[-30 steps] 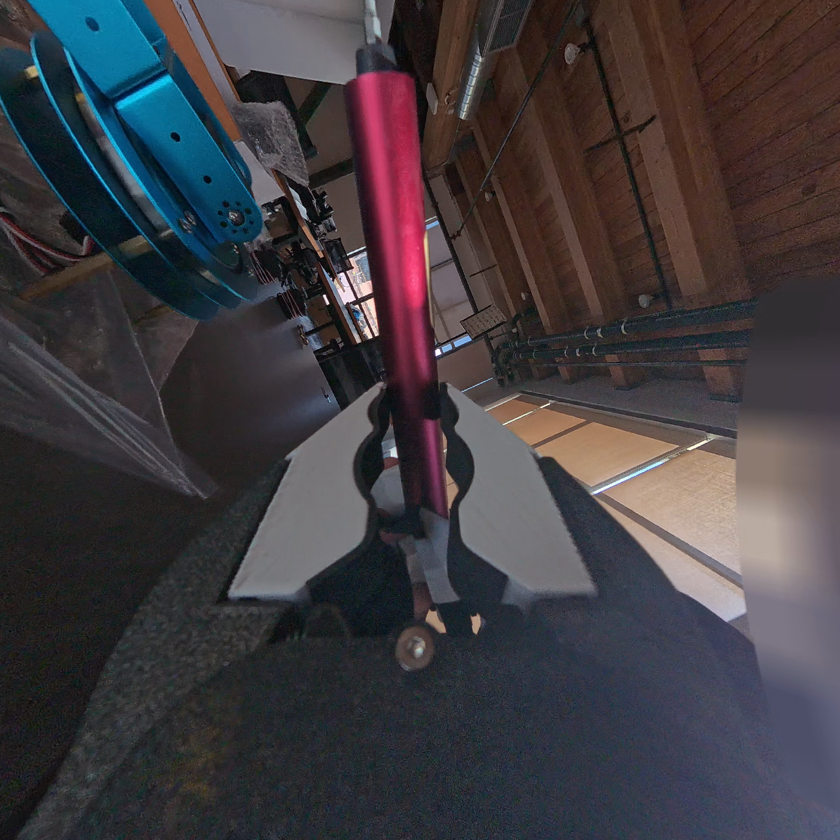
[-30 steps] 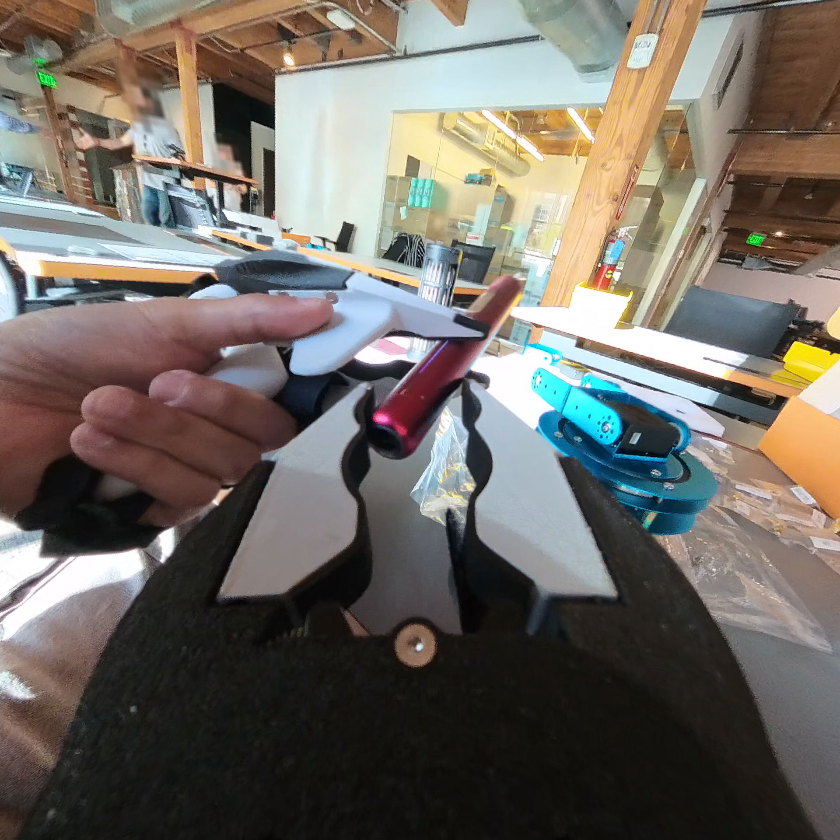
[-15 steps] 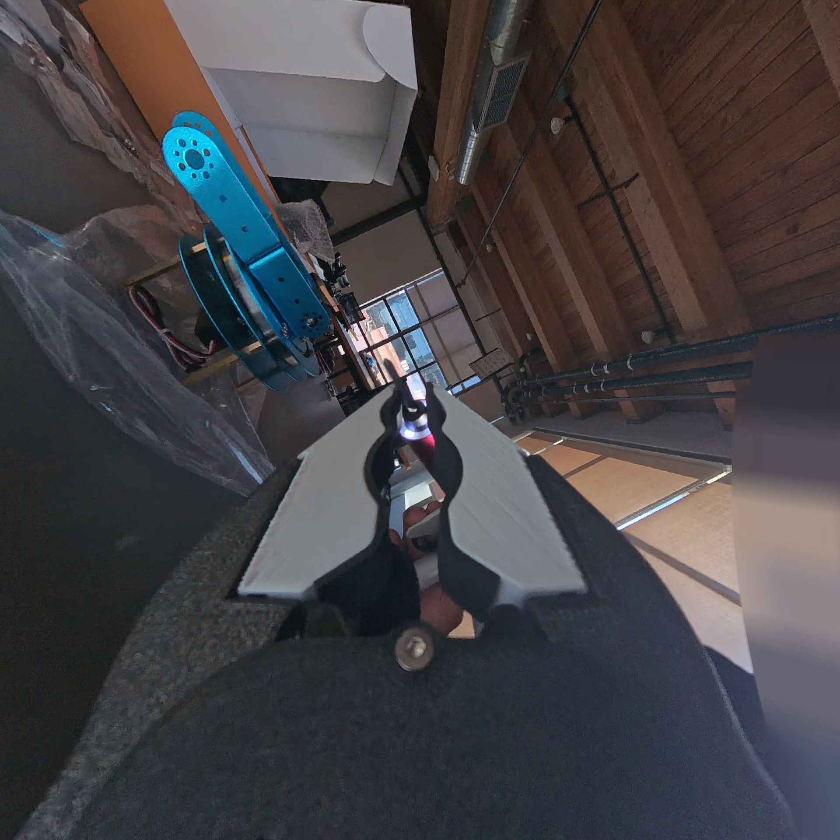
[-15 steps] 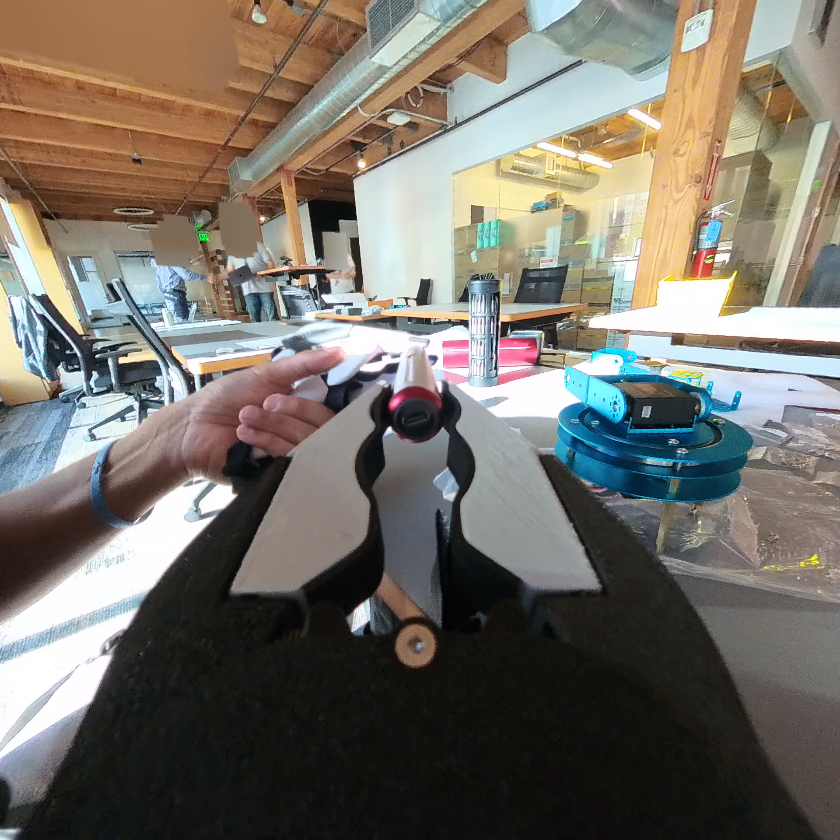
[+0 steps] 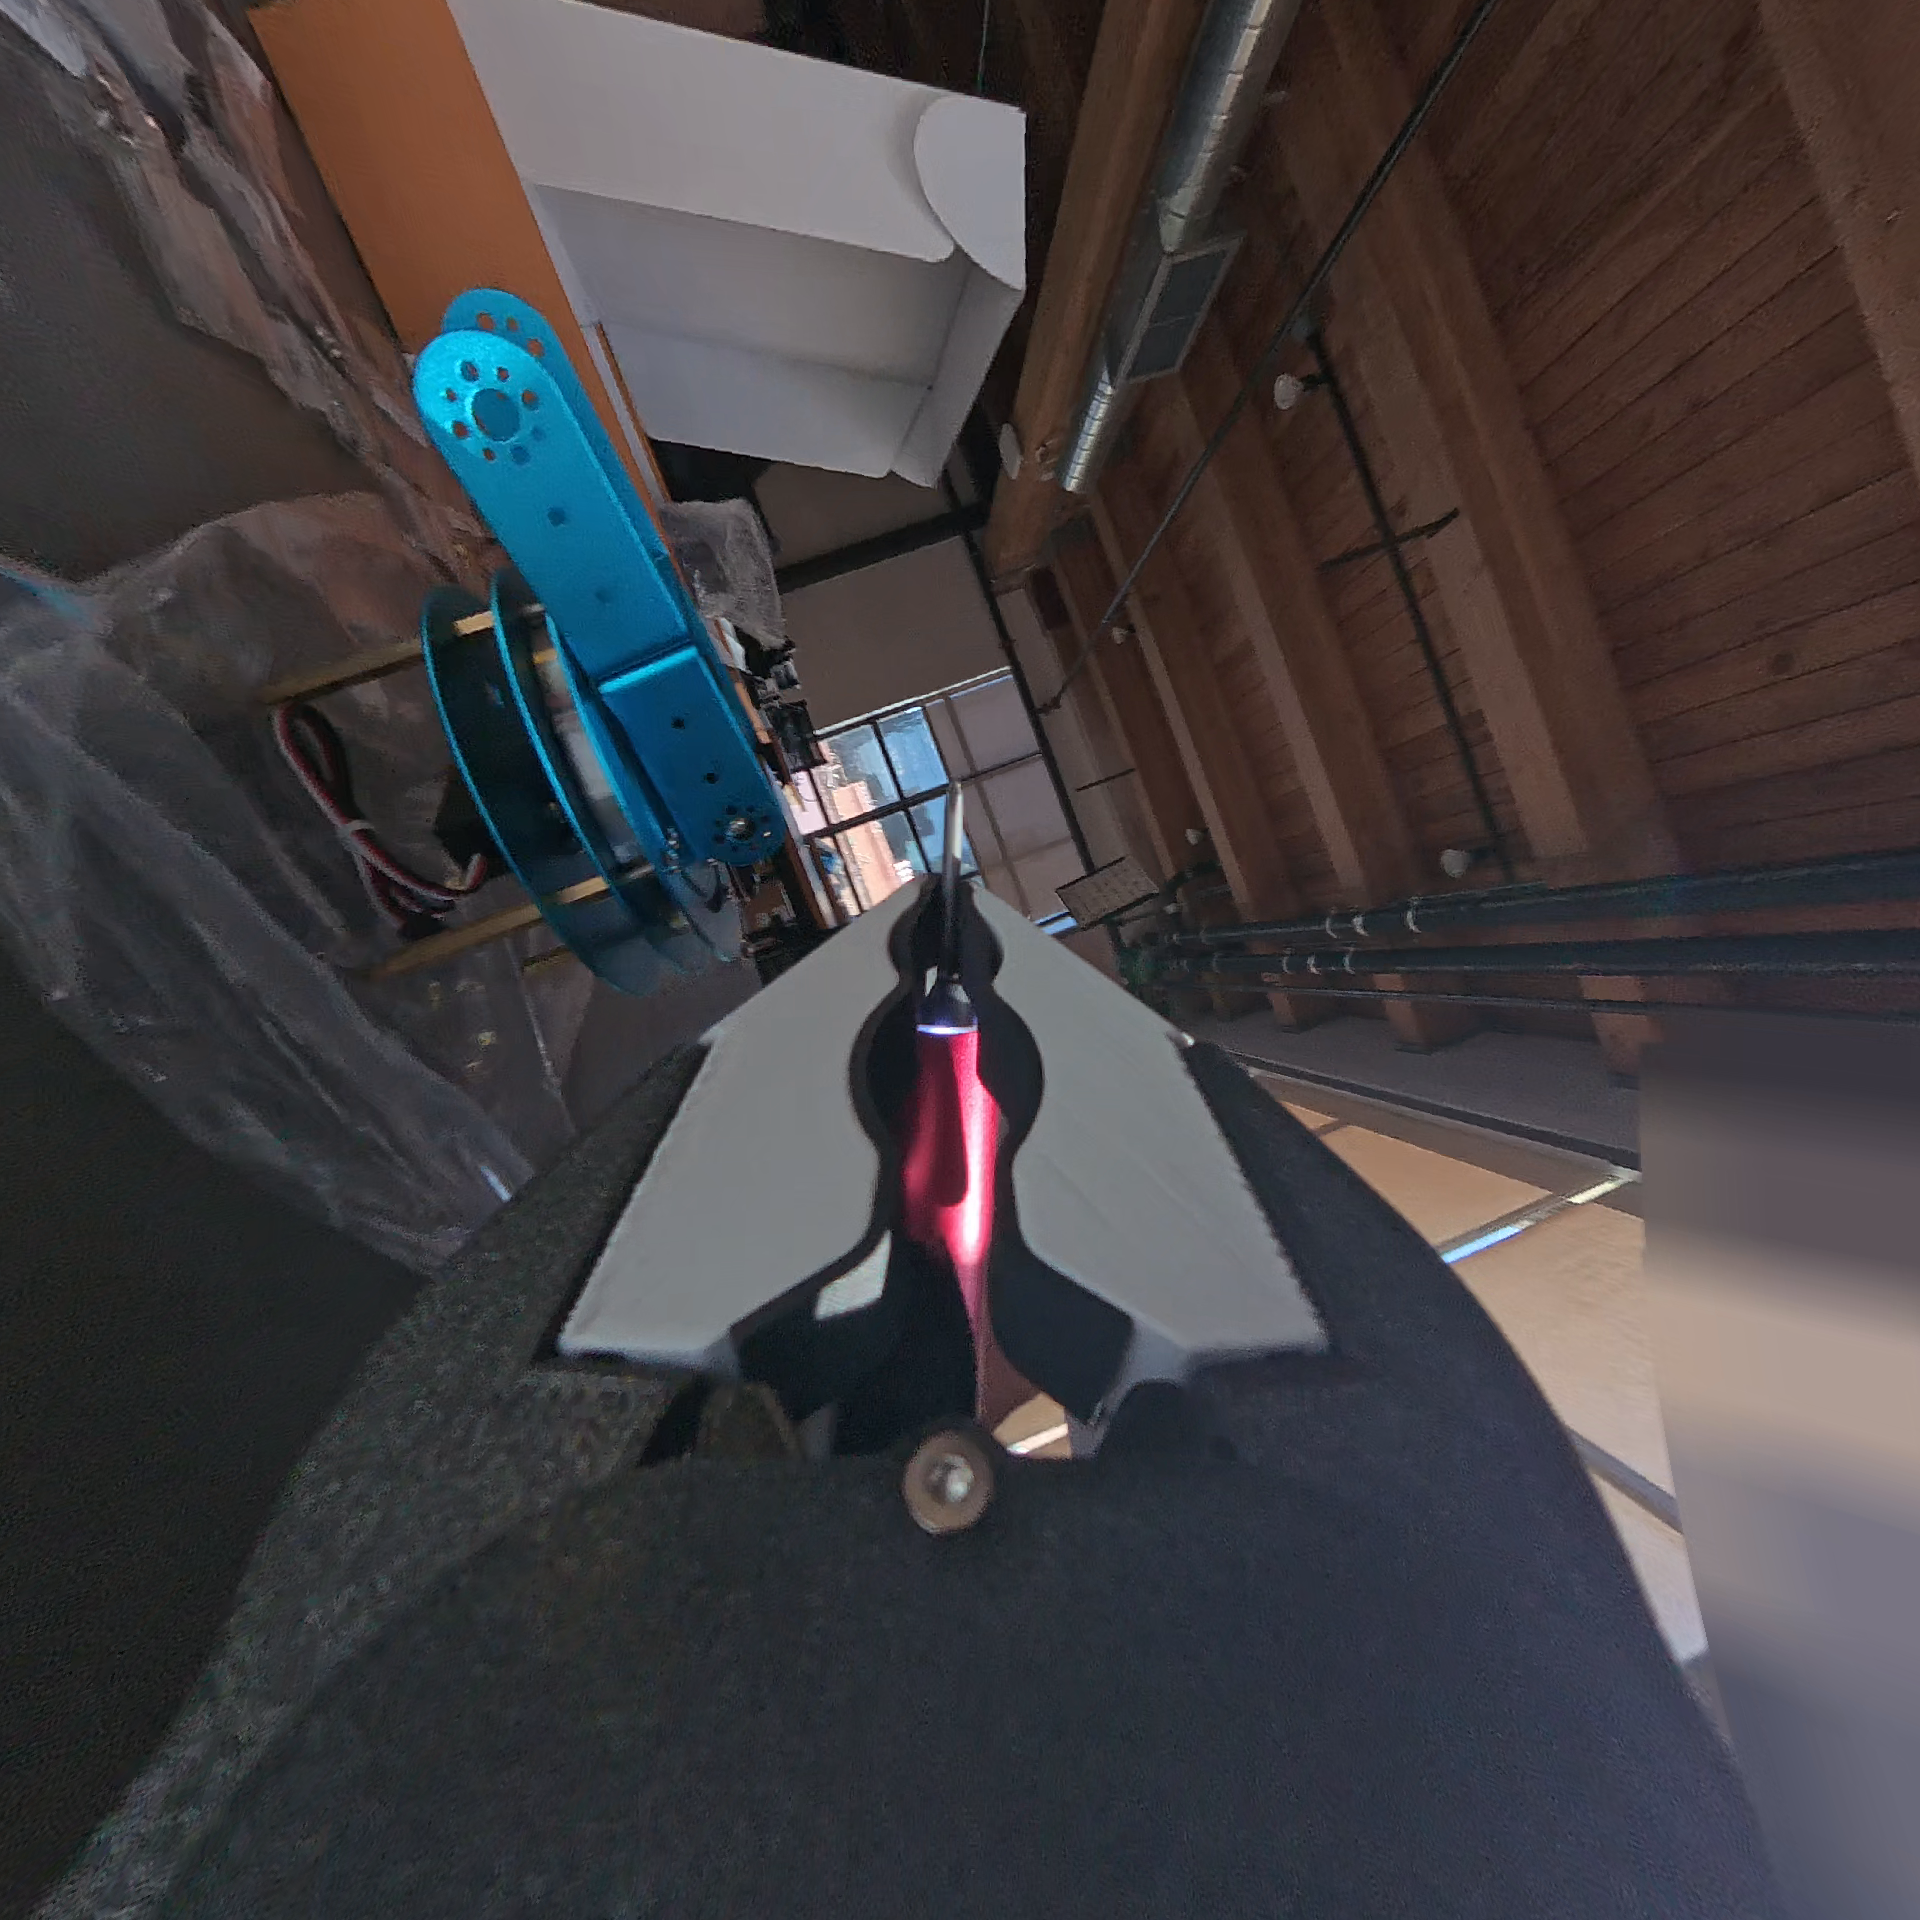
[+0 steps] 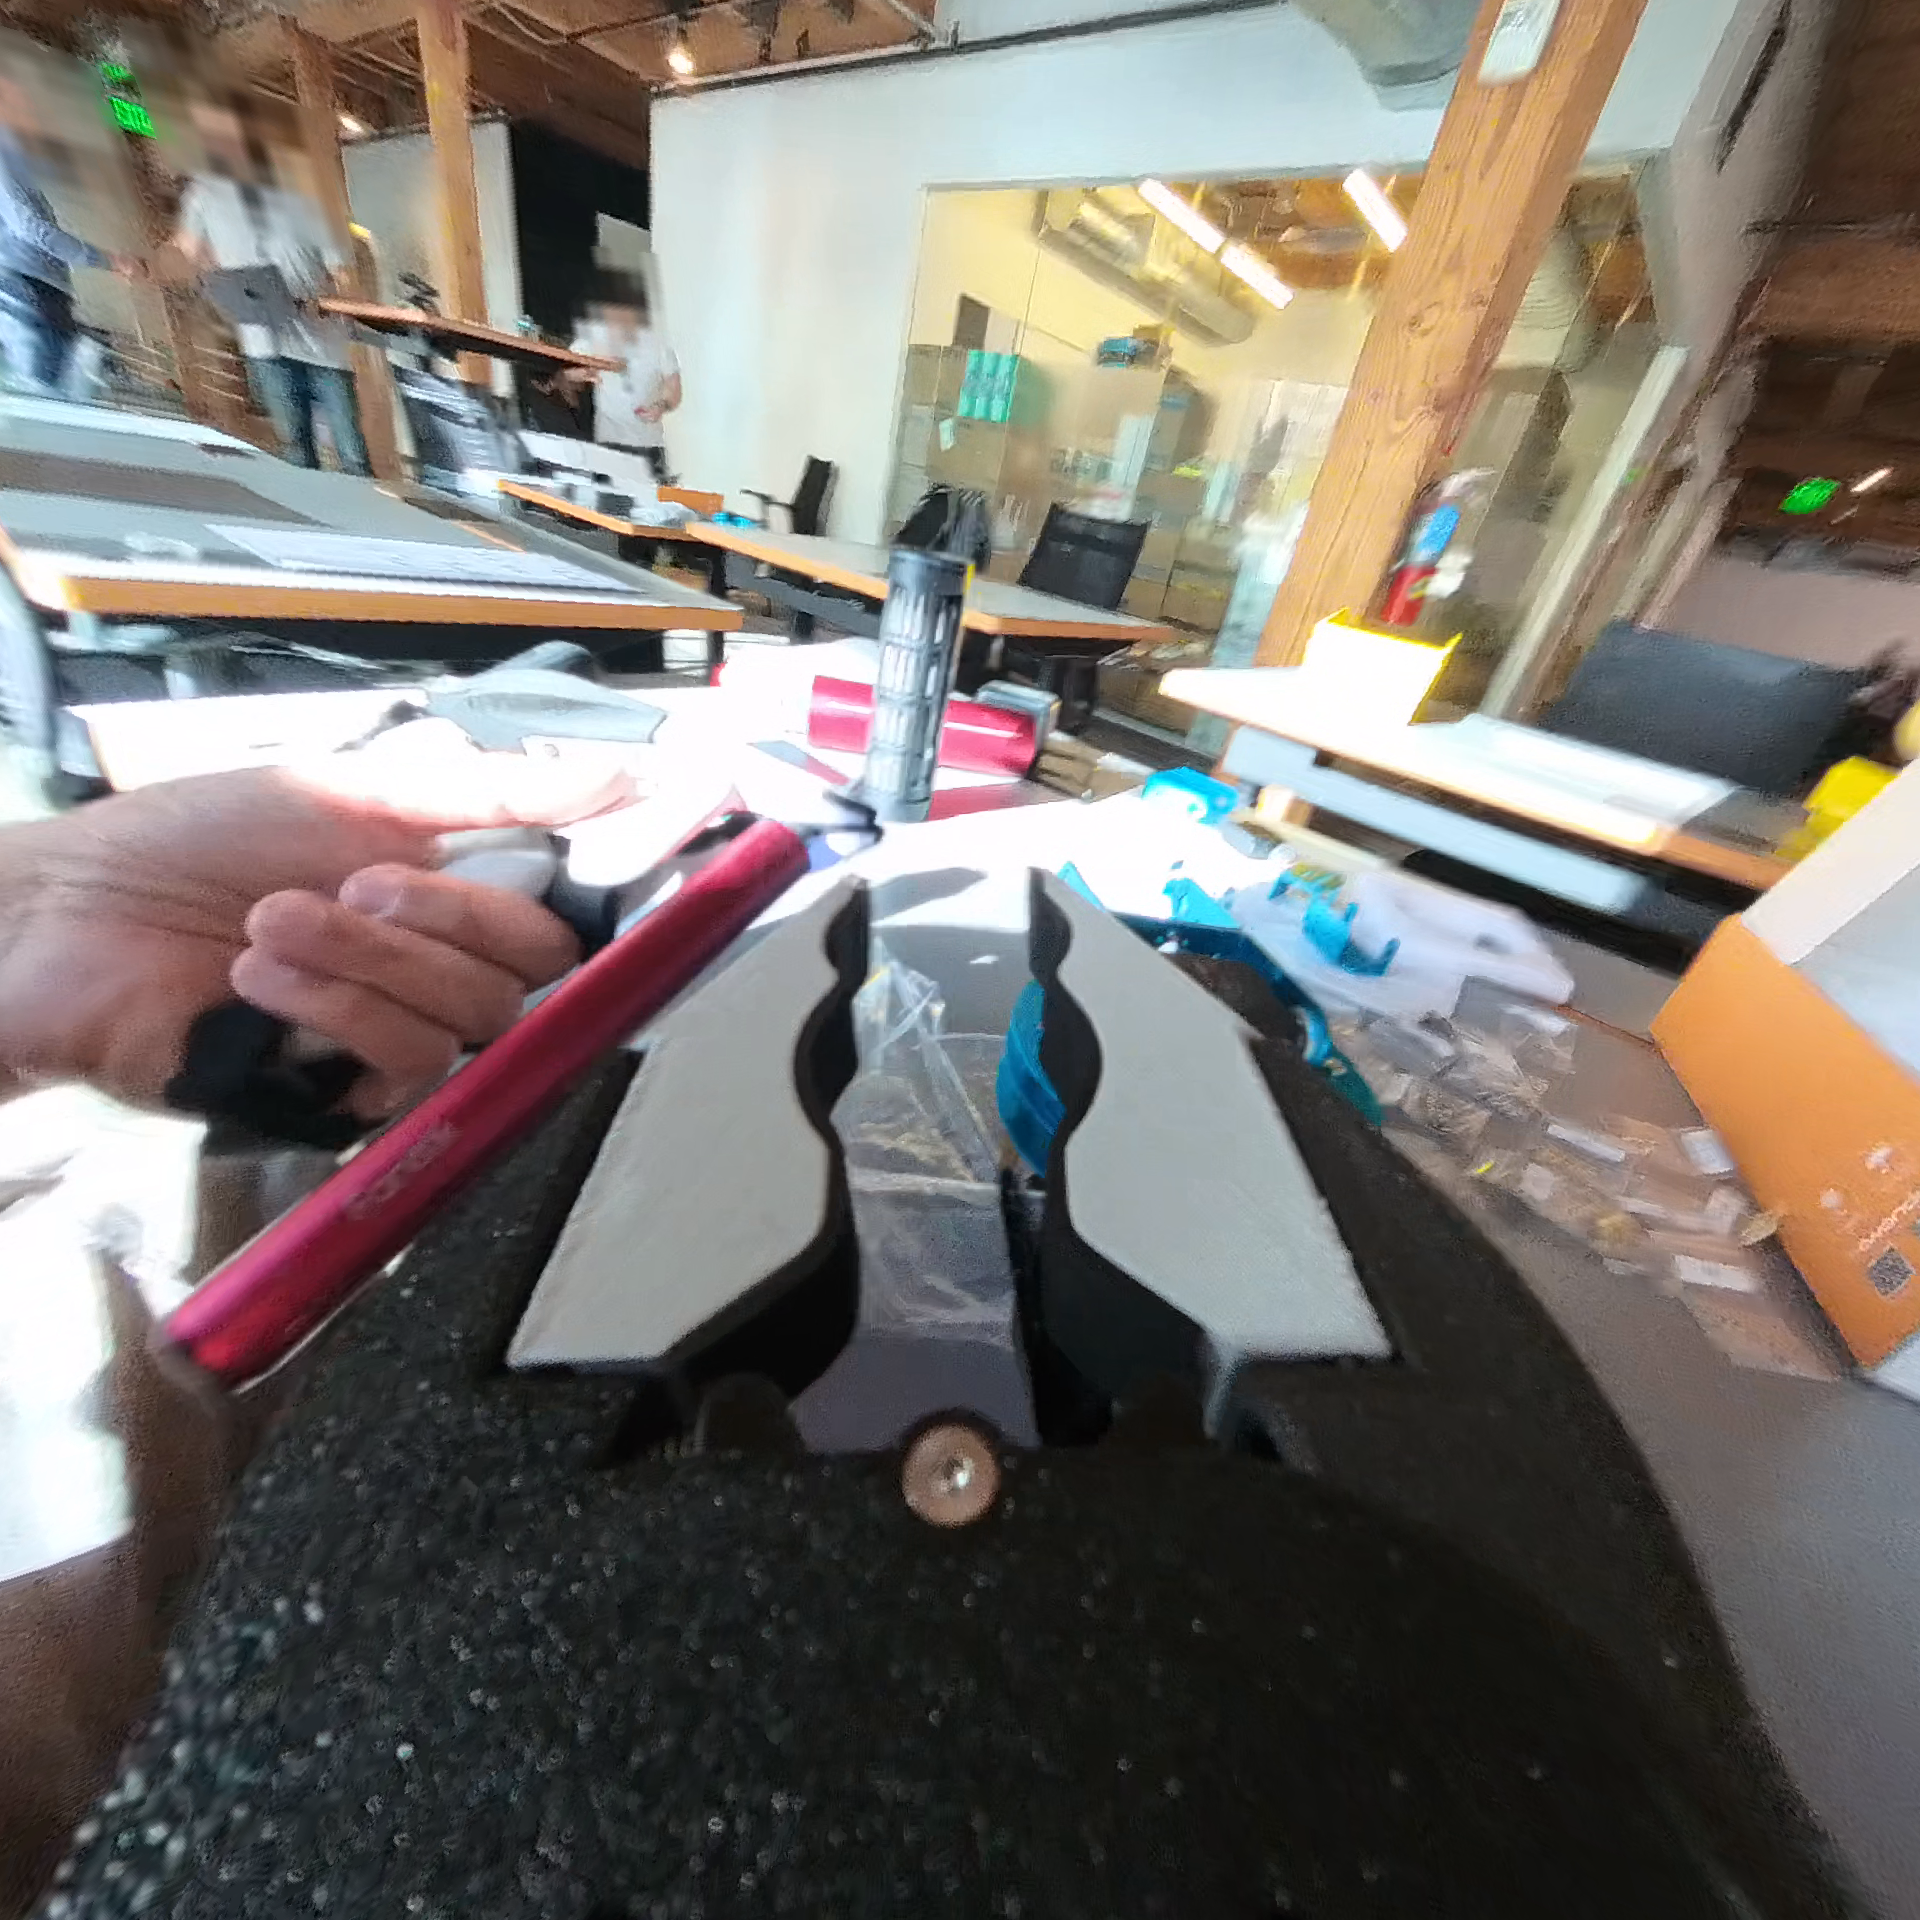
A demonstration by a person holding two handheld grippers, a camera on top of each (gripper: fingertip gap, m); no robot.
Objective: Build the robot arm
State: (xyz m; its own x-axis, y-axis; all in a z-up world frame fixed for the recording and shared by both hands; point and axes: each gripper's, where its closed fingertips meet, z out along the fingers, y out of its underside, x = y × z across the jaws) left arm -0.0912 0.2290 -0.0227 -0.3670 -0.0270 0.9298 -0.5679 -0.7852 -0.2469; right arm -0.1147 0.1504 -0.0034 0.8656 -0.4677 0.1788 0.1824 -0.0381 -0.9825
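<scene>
My left gripper [image 5: 945, 909] is shut on a red pen-shaped screwdriver [image 5: 951, 1132]. The tool lies along the fingers with its thin metal bit sticking out past the tips. A blue metal servo turntable with a bracket arm [image 5: 582, 675] stands just left of it. In the right wrist view the screwdriver [image 6: 499, 1081] slants at the left, held by the left gripper in a person's hand [image 6: 260, 914]. My right gripper [image 6: 945, 894] is open and empty, beside the screwdriver and apart from it. The blue turntable [image 6: 1023, 1081] shows behind its right finger.
Clear plastic bags of small parts [image 6: 1558, 1143] lie on the grey table. An orange and white box [image 6: 1808, 1122] stands at the right. A black mesh cylinder [image 6: 920, 675] and a red case [image 6: 977, 732] stand farther back. People stand far off at the left. The grippers' ends are close to 9 centimetres from one another.
The right gripper had the screwdriver's rear end between its fingertips; it has let go and opened. The screwdriver has swung to lie along the left fingers, bit forward.
</scene>
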